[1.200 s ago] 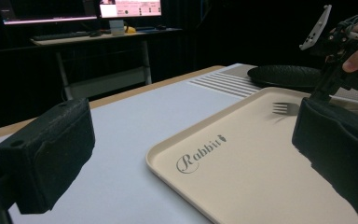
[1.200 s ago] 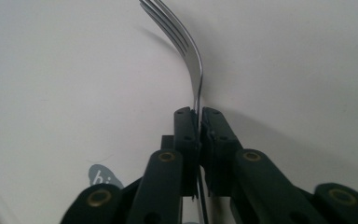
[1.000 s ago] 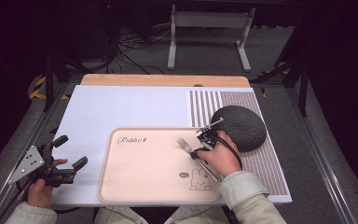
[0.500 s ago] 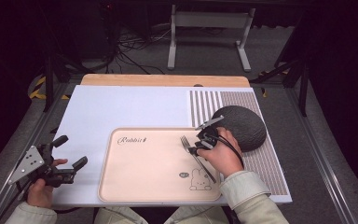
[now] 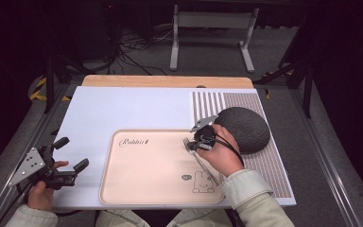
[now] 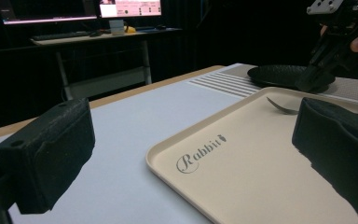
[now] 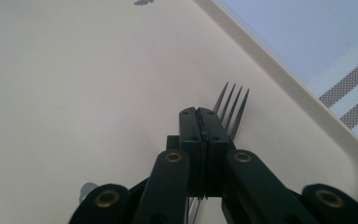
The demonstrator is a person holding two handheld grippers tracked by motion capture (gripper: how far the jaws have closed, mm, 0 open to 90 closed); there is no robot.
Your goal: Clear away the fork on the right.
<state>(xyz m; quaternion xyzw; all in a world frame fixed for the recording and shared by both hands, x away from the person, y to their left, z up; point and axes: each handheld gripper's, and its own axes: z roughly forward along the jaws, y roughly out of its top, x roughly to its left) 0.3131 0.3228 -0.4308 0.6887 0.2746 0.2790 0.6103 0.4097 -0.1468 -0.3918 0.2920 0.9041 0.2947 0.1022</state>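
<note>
From above, the right gripper point(image 5: 194, 145) sits over the right half of the beige Rabbit tray point(image 5: 137, 189), its jaws pinched together on the neck of a dark fork point(image 5: 199, 160); the fork's tines poke out toward the tray's middle while its handle runs back under the person's right hand point(image 5: 223, 155) toward the little rabbit drawing. A second ago the fork lay flat on the tray with the jaws loose about it; they have just been closing, with the fork between them, and the tined end now looks lifted slightly off the tray, so I'd judge the pickup has just begun. The dark round plate point(image 5: 246, 127) lies just beyond the tray's right edge. The left gripper point(image 5: 61, 161) rests off the tray's left edge, jaws spread and empty. In the left gripper view, its wide-apart pads point(image 6: 46, 149) frame the tray point(image 6: 242, 186) with the fork point(image 6: 282, 108) far across it. In the right gripper view, the jaws meet tightly over the fork point(image 7: 233, 105), tines fanning ahead above the tray point(image 7: 74, 93).
</note>
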